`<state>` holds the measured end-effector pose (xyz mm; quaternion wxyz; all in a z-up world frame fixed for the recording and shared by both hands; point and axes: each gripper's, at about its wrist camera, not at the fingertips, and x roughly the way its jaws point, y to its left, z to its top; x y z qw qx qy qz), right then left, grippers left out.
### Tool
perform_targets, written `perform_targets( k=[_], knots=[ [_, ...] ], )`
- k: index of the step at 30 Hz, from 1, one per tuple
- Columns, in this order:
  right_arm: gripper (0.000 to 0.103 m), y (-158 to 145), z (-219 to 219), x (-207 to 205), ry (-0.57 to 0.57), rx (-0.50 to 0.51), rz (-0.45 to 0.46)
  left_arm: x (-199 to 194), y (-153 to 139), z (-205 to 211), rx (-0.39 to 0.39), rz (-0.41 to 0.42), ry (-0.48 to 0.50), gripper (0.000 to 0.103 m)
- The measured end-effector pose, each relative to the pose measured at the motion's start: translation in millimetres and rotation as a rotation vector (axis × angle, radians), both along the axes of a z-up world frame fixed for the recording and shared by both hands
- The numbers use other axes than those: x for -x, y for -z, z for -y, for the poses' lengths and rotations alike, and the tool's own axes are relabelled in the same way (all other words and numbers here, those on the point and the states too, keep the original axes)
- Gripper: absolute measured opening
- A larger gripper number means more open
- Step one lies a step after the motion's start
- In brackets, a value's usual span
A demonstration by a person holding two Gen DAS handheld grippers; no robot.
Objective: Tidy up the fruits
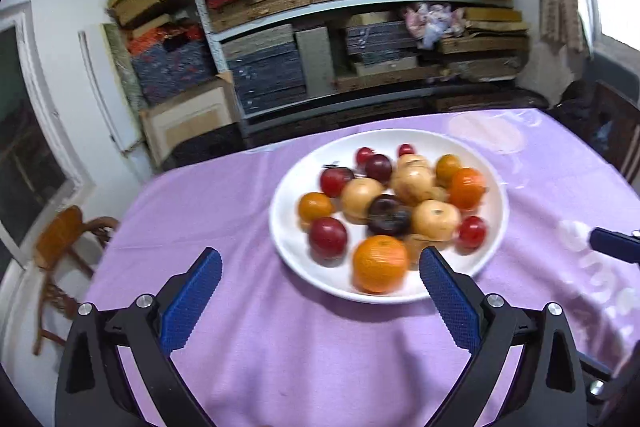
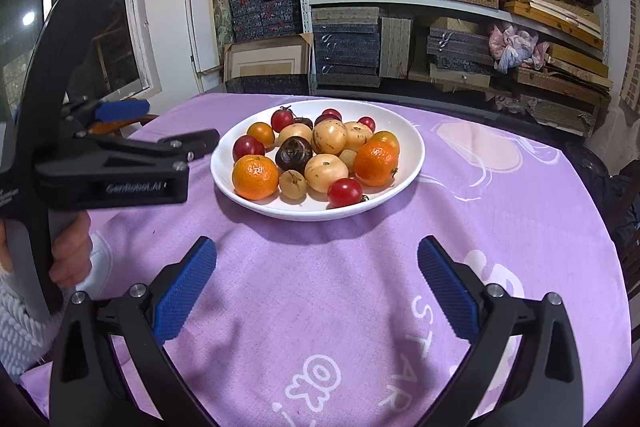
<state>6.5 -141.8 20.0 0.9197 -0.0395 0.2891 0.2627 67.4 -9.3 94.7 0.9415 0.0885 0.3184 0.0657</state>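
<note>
Left wrist view first, reading from the left: I see a wooden chair (image 1: pixel 66 239) off the table's edge, then my left gripper (image 1: pixel 320 265) with its blue pads spread wide and nothing between them, only the purple cloth (image 1: pixel 224 211) beneath. Its right fingertip overlaps the near rim of the white plate (image 1: pixel 286 239) in the picture; whether it touches I cannot tell. The plate sits on the cloth, ahead and a little right of centre, and all the fruit is heaped in it: an orange (image 1: pixel 380 263) at the near edge, a red plum (image 1: pixel 328 237) to its left, a dark plum (image 1: pixel 388 214) in the middle, pale yellow fruits around it, and small red ones at the far and right sides. The fruit is blurred here. At the far right edge a blue tip of my right gripper (image 1: pixel 616 245) pokes in over the cloth.

Right wrist view, again from the left: a hand (image 2: pixel 70 251) in a white knitted sleeve grips the handle of the left gripper, whose black fingers reach toward the plate's left rim and stop just short of it. My right gripper fills the foreground, fingers wide apart and empty, above the cloth on the near side of the plate and clear of it. Shelves (image 2: pixel 440 3) stacked with flat boxes stand behind the table.
</note>
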Motion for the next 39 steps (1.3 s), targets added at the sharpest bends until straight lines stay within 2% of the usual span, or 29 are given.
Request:
perform_targets(
  k=[2,5,11,14,18,25,33,39],
  knots=[
    [0.099,-1.6,2.9,0.3,0.004,-0.014,-0.002,3.3,2.1,6.1,0.002,-0.008,0.021,0.100],
    [0.099,-2.1,7.3,0.8,0.006,-0.029,-0.011,7.0,4.1,11.2,0.057,-0.028,0.080,0.100],
    [0.099,-0.6,13.1,2.5,0.017,-0.053,-0.024,7.2,8.3,13.3,0.124,-0.063,0.101,0.100],
    [0.099,-1.1,15.3,1.9,0.025,-0.062,-0.027,8.2,9.5,13.4,0.119,-0.062,0.085,0.100],
    [0.099,-1.4,18.4,0.3,0.035,-0.075,-0.035,13.6,10.0,14.5,0.063,-0.038,0.023,0.100],
    [0.099,-2.0,23.3,-2.2,0.049,-0.094,-0.047,13.2,6.3,1.4,0.184,-0.066,0.058,0.100],
    [0.099,-1.1,25.8,-2.3,0.056,-0.102,-0.049,17.6,6.7,5.2,0.127,-0.036,0.027,0.100],
    [0.099,-1.7,27.5,-3.4,0.060,-0.107,-0.055,18.9,4.5,6.8,0.128,-0.048,0.039,0.100]
  ],
)
